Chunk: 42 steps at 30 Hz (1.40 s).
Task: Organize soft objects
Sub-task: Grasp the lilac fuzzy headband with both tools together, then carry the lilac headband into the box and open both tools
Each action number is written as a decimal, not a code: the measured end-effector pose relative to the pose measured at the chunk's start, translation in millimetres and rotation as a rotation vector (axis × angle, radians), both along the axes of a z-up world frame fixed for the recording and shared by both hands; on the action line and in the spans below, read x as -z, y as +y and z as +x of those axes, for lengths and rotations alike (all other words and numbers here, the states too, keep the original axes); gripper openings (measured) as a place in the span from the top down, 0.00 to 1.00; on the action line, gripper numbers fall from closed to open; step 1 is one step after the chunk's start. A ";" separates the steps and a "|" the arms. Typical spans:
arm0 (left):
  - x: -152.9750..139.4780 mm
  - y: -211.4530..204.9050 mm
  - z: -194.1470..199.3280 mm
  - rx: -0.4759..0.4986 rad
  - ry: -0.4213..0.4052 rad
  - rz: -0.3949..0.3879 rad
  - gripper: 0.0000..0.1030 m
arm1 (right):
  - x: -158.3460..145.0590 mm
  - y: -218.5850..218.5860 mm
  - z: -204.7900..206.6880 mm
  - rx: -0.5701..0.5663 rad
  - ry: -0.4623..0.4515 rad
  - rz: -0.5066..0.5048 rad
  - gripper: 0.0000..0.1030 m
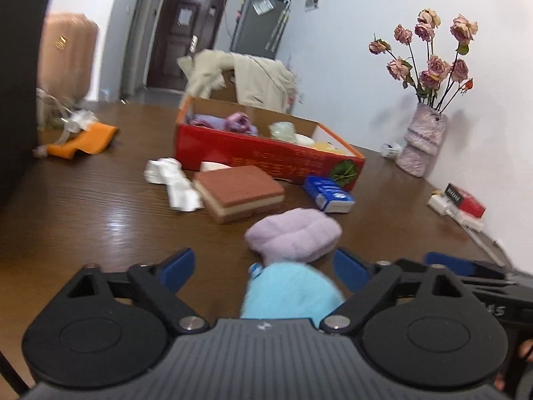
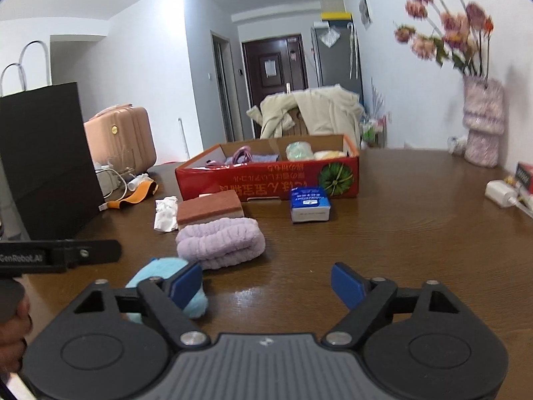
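Note:
A light blue fluffy item [image 1: 289,293] lies on the brown table [image 1: 100,220] between the fingers of my left gripper [image 1: 263,270]. The jaws stand wide, and the left pad is well clear of the item. Just beyond it sits a folded lilac towel [image 1: 293,235]. My right gripper [image 2: 266,286] is open over bare table with nothing between its fingers. From there the light blue item [image 2: 160,270] shows behind its left finger and the lilac towel [image 2: 221,241] ahead on the left. A brown-and-cream sponge [image 2: 210,210], a crumpled white cloth [image 2: 165,214] and a blue tissue pack [image 2: 309,204] lie before the red box [image 2: 266,180], which holds several soft things.
A vase of dried roses [image 1: 423,140] stands by the right wall, with a small red box [image 1: 466,200] and a white charger [image 2: 499,191] near it. A black paper bag [image 2: 46,153] stands on the left, with an orange strap [image 1: 83,140] and cables beside it.

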State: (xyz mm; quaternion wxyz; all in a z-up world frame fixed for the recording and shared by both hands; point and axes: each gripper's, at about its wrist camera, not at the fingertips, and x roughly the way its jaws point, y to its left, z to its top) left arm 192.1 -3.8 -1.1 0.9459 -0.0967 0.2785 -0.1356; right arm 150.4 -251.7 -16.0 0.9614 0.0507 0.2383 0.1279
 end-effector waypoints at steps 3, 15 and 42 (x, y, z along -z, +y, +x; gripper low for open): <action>8.3 -7.2 33.1 0.028 0.074 -0.039 0.41 | 1.4 -1.1 30.2 -0.024 0.033 0.044 0.33; 32.2 1.2 109.1 0.029 0.213 -0.141 0.72 | 28.8 9.4 149.0 -0.127 0.199 0.214 0.64; -39.8 -31.2 91.6 0.152 0.064 -0.132 0.81 | -14.8 -6.8 105.9 -0.158 0.094 0.219 0.81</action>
